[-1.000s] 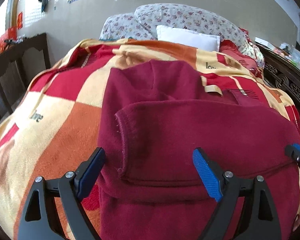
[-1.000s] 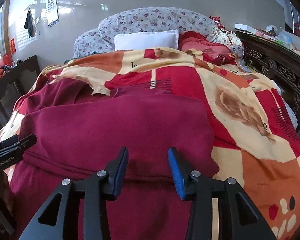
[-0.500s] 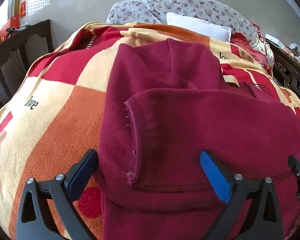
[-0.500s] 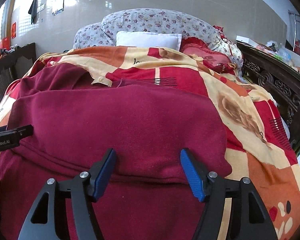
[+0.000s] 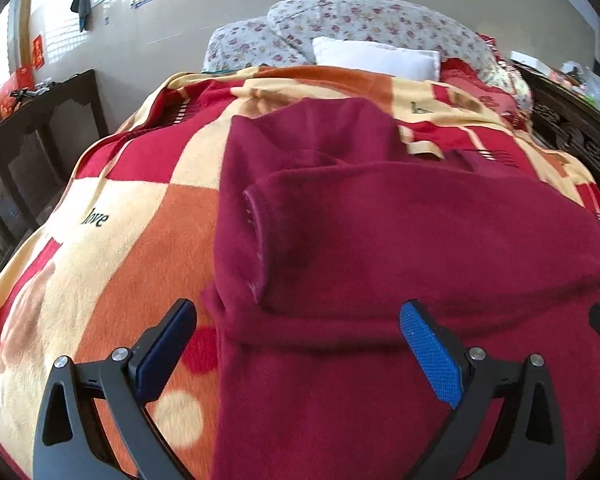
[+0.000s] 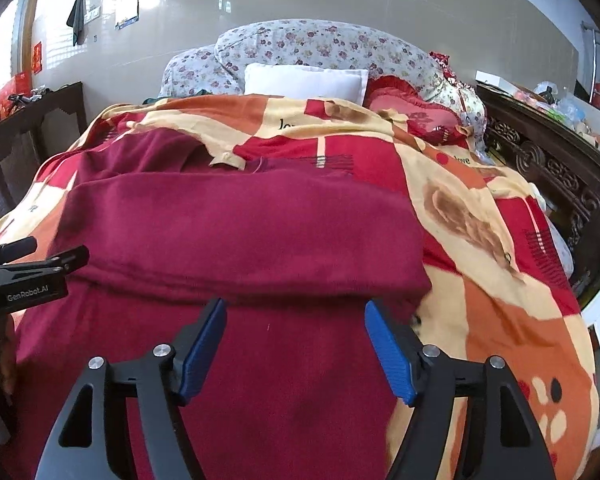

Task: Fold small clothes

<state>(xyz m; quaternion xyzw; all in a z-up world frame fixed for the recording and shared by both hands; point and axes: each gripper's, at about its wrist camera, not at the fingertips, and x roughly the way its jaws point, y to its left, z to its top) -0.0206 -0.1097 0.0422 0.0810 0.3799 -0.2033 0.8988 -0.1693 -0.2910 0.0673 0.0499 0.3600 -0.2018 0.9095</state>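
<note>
Bed: dark carved wooden frame, seen along the right side. No bench is present; the bed carries everything.

Blanket: patchwork of orange, cream and red, spread over the mattress. Its surface is soft and uneven, so a fold pressed into it is judged likely to sag or creep.

Maroon garment: the task's thing, laid on the blanket at the near end of the bed, between both tools. A panel is doubled over across it, the folded edge running crosswise just ahead of the fingers. The cuffed edge at its left end is curled rather than flat. Risk: the thick fleece is judged springy, and the panel may lift or slide once unsupported. A further fold over the curled cuff would trap a lump.

Pillows: one white, backed by floral bolsters at the head, well apart from the work. No obstruction is offered.

Dark cabinet: beside the bed on the left, clear of the work.

Left gripper: fingers spread wide, nothing held, straddling the garment's left edge.

Right gripper: fingers have just been opening; nothing is pinched, fabric only lies below. Risk: both tools work close together, and a snagged pad could drag the fold open.
</note>
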